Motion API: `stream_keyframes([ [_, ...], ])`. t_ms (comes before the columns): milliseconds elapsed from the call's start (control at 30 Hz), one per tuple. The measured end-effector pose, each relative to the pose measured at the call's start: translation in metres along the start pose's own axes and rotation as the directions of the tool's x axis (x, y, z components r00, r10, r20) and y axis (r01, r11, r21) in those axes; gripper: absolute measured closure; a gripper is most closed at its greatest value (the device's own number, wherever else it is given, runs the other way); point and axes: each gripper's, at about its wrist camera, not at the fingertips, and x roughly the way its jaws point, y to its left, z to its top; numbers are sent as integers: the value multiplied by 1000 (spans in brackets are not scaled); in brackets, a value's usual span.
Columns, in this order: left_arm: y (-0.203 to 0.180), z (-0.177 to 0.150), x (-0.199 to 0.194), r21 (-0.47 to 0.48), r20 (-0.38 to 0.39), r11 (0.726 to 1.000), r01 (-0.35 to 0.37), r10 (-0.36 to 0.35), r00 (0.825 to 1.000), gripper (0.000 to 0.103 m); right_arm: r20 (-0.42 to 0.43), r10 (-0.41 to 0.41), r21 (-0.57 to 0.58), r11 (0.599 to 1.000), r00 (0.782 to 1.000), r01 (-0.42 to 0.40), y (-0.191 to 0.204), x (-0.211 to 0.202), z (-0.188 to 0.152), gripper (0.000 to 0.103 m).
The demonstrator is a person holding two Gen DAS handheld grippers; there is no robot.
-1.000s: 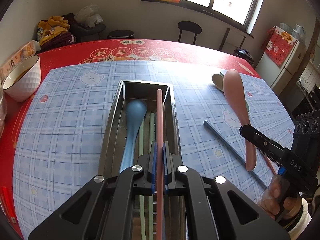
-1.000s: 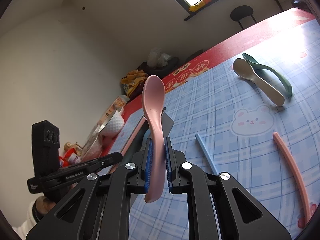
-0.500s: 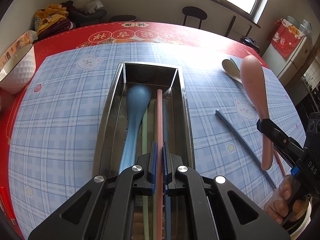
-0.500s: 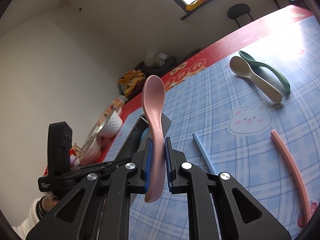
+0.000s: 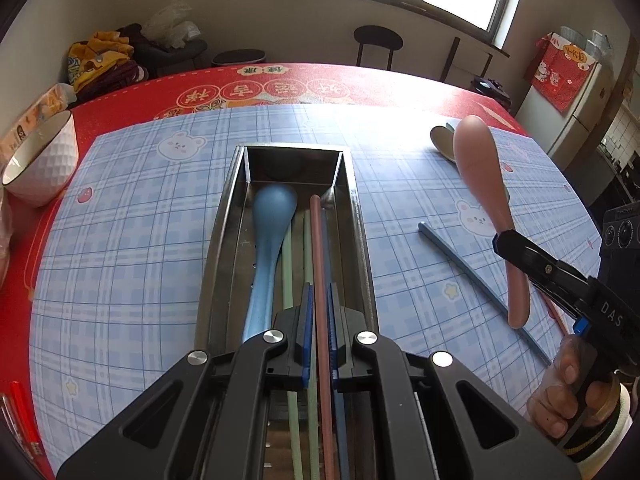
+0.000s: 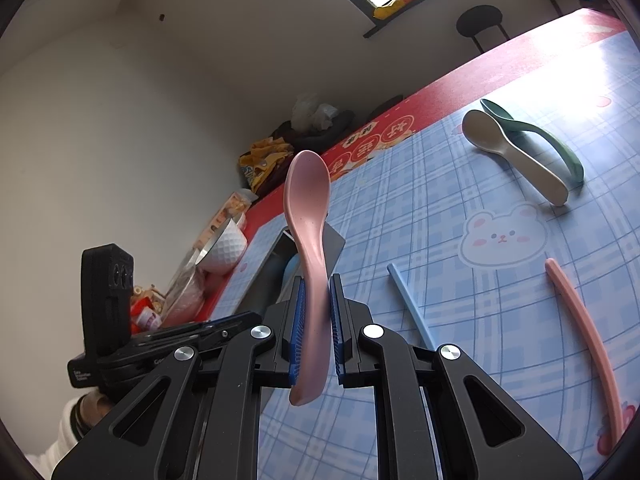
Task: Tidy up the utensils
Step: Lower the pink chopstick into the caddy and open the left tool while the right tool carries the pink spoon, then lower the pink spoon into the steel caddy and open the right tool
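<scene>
**Pink chopstick lowered into the tray, pink spoon held aloft**

In the left wrist view the left gripper (image 5: 318, 312) points steeply down over the near end of the steel tray (image 5: 362, 240), in the centre of the frame. Its blue pads are beginning to part around a pink chopstick (image 5: 318, 248), which lies between them and runs lengthwise along the tray floor; the gap is very narrow, and whether the pads have let go of it cannot be told.

The right gripper (image 6: 316, 320) is tilted only slightly downward. Its jaws are nearly closed on the handle of a pink spoon (image 6: 310, 216), whose bowl stands up above the fingers — at the right of the left wrist view the same spoon hangs in the air above the blue plaid mat (image 5: 120, 240), with a hand (image 5: 568, 392) on the grip at lower right.

Count in the tray: one blue spoon (image 5: 268, 232), two green chopsticks (image 5: 287, 264), one pink chopstick, one blue one partly hidden. On the mat, in the right wrist view: one cream spoon (image 6: 516, 156) and one dark green spoon (image 6: 540, 136) touching at upper right, one blue chopstick (image 6: 408, 300) at centre, one pink chopstick (image 6: 584, 320) at the right — four pieces.
</scene>
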Motion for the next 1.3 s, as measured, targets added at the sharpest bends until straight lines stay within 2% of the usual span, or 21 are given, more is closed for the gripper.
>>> stream_keyframes([
  [133, 1, -22, -27, 43, 121, 998, -52, 46, 992, 84, -5, 8, 4, 1000, 1000, -8, -2, 2, 0, 91],
  [200, 6, -34, -38, 43, 172, 992, -120, 111, 979, 82, -7, 12, 0, 1000, 1000, -12, -1, 3, 0, 91],
  [333, 28, -53, -55, -1, 260, 985, -175, 169, 951, 79, -8, 6, -20, 1000, 1000, -6, 1, 5, 0, 91],
  [400, 42, -60, -60, -28, 296, 978, -206, 205, 933, 68, -5, 6, -28, 1000, 1000, -6, 3, 6, 0, 91],
  [433, 47, -63, -62, -36, 308, 977, -211, 212, 928, 67, -1, 3, -27, 1000, 1000, -3, 3, 5, -1, 91],
  [633, 64, -73, -67, -65, 364, 973, -223, 231, 902, 52, 12, -23, 7, 1000, 1000, 23, -4, 2, -1, 91],
  [833, 68, -78, -73, -80, 406, 977, -199, 214, 888, 27, 22, -53, -5, 999, 998, 53, -1, 0, -3, 91],
  [867, 69, -78, -74, -86, 409, 976, -198, 216, 887, 18, 19, -55, -5, 998, 998, 55, -1, 0, -3, 91],
  [1067, 78, -80, -77, -163, 402, 958, -237, 284, 871, 7, -22, -117, 15, 993, 993, 117, 1, 7, -2, 91],
  [1133, 80, -81, -78, -174, 404, 955, -241, 292, 867, 6, -39, -147, 17, 989, 988, 148, 4, 11, -2, 91],
  [1200, 80, -81, -78, -175, 403, 954, -245, 296, 866, 6, -62, -146, 44, 988, 987, 149, 9, 17, -1, 91],
  [1300, 79, -80, -78, -168, 403, 954, -247, 295, 866, 6, -104, -103, 164, 979, 989, 119, 14, 29, -2, 91],
])
